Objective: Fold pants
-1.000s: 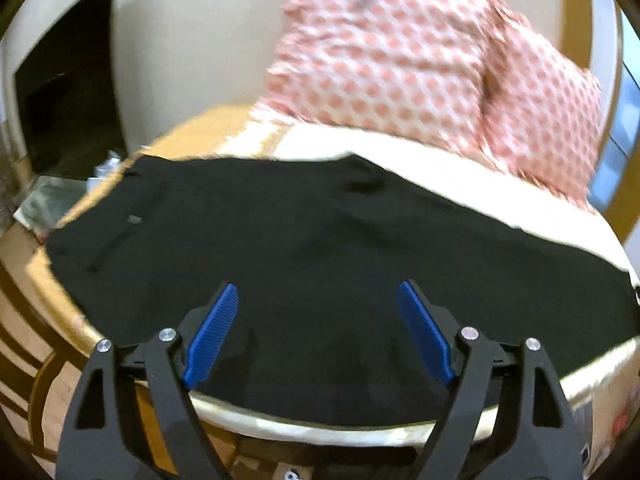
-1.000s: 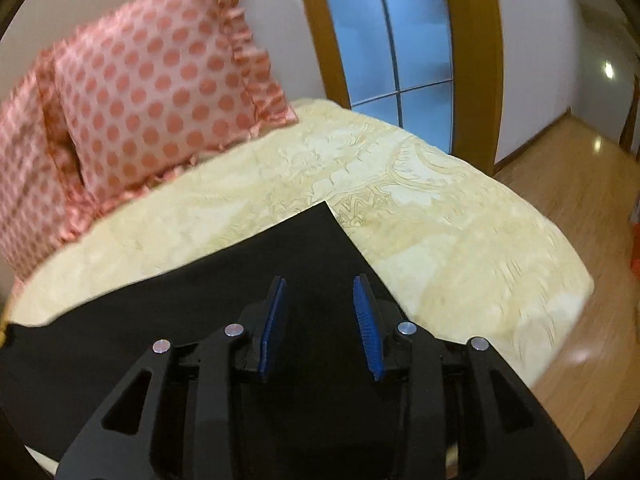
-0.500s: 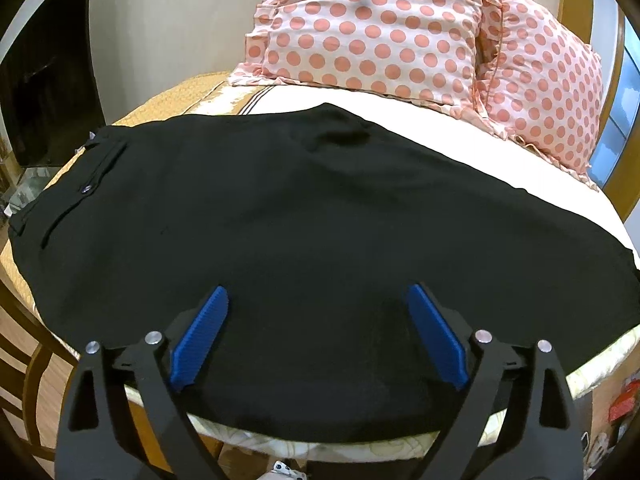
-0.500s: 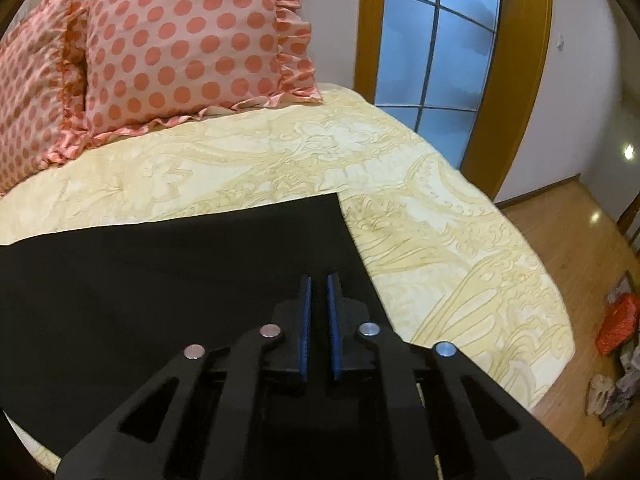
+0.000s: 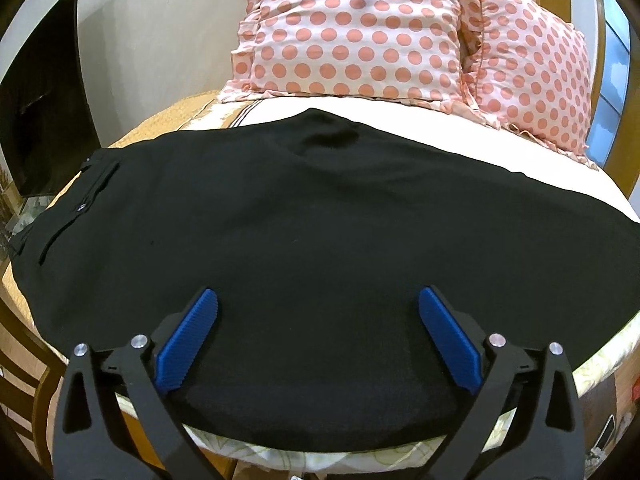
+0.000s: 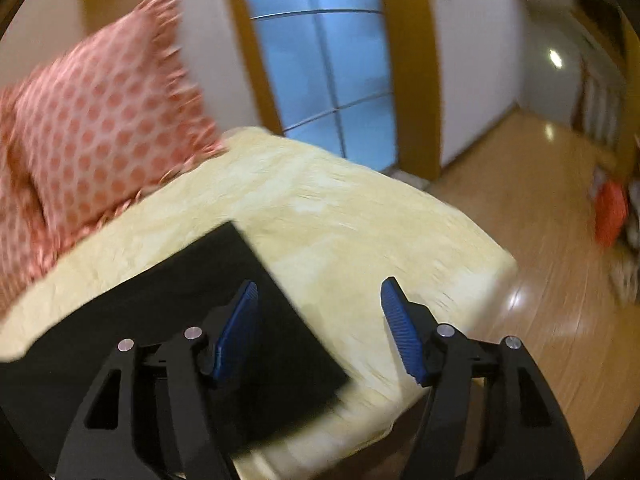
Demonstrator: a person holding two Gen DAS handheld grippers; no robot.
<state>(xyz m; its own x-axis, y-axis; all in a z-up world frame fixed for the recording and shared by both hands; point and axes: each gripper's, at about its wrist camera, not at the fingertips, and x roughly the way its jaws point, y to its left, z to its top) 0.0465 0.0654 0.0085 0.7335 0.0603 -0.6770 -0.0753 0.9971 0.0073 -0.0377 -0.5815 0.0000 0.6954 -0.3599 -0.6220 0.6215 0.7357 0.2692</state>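
Black pants lie flat across the bed, folded lengthwise, waistband with a button at the left. My left gripper is open and empty above the pants' near edge. The leg end of the pants shows in the right wrist view, hem running diagonally. My right gripper is open and empty over the hem corner; its left finger is over the black cloth, its right finger over the bedspread. The right view is blurred.
Two pink polka-dot pillows lean at the head of the bed. The yellow patterned bedspread ends at the right, with wood floor beyond. A glass door stands behind. A dark cabinet is at the left.
My right gripper shut half a second ago and has now opened wide, swinging right toward the bed's edge. My left gripper stayed open and moved closer over the pants.
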